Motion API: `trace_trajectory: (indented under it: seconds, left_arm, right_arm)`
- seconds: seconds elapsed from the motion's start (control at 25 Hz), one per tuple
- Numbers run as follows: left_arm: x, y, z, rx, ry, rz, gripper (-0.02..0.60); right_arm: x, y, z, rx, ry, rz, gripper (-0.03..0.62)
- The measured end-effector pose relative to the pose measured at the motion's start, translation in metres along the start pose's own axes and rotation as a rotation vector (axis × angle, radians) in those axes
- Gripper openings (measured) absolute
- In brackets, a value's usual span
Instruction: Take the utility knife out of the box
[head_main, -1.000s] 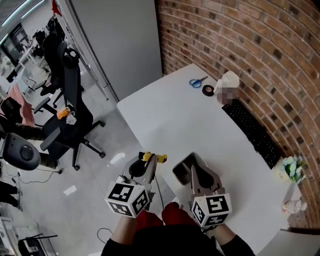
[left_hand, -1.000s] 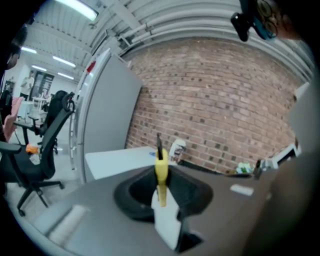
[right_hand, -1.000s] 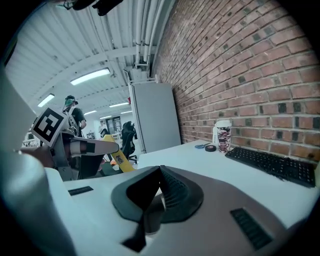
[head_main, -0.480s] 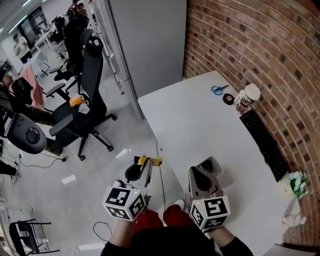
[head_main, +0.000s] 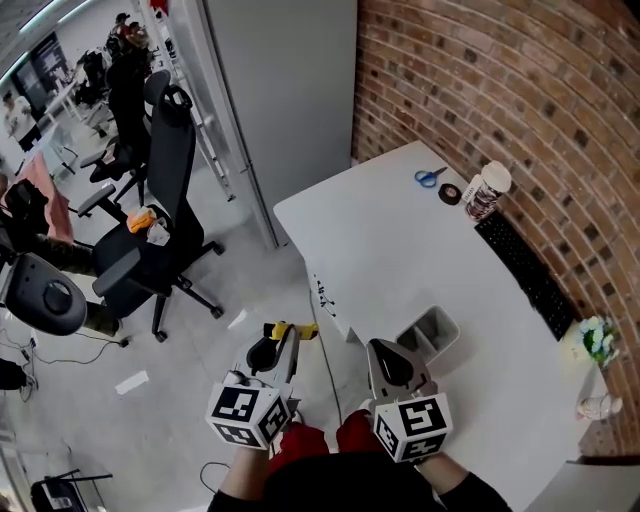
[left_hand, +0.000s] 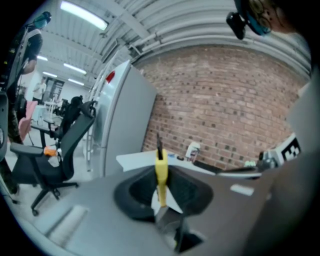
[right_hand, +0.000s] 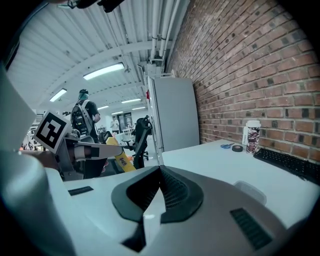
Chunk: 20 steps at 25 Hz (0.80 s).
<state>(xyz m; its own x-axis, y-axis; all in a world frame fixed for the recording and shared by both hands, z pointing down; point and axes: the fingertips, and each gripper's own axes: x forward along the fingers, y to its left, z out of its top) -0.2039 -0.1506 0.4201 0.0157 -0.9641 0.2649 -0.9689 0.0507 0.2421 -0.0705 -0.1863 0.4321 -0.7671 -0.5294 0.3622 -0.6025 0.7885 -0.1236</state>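
A yellow utility knife (head_main: 292, 330) is clamped crosswise at the tip of my left gripper (head_main: 288, 334), out over the floor left of the white table (head_main: 390, 240). In the left gripper view the knife (left_hand: 161, 172) stands upright between the jaws, blade end up. The small grey open box (head_main: 430, 335) sits near the table's front edge. My right gripper (head_main: 385, 352) is just left of the box, shut with nothing in it; its pads (right_hand: 165, 190) meet. The right gripper view also catches the knife (right_hand: 119, 159) at the left.
Blue scissors (head_main: 428, 178), a tape roll (head_main: 450, 193) and a paper cup (head_main: 483, 192) lie at the table's far end by the brick wall. A black keyboard (head_main: 525, 272) runs along the wall. A black office chair (head_main: 150, 230) stands on the floor to the left.
Both grippers have drawn back from the table toward me. The right gripper's tip has come off the box. The knife stays clamped in the left gripper.
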Motion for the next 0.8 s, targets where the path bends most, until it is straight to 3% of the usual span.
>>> trace_trajectory:
  seconds: [0.8]
  left_arm:
    - [-0.043,0.056,-0.009,0.048,0.039,-0.062,0.060]
  right_arm:
    - [0.010,0.067,-0.007,0.017,-0.006,-0.095,0.008]
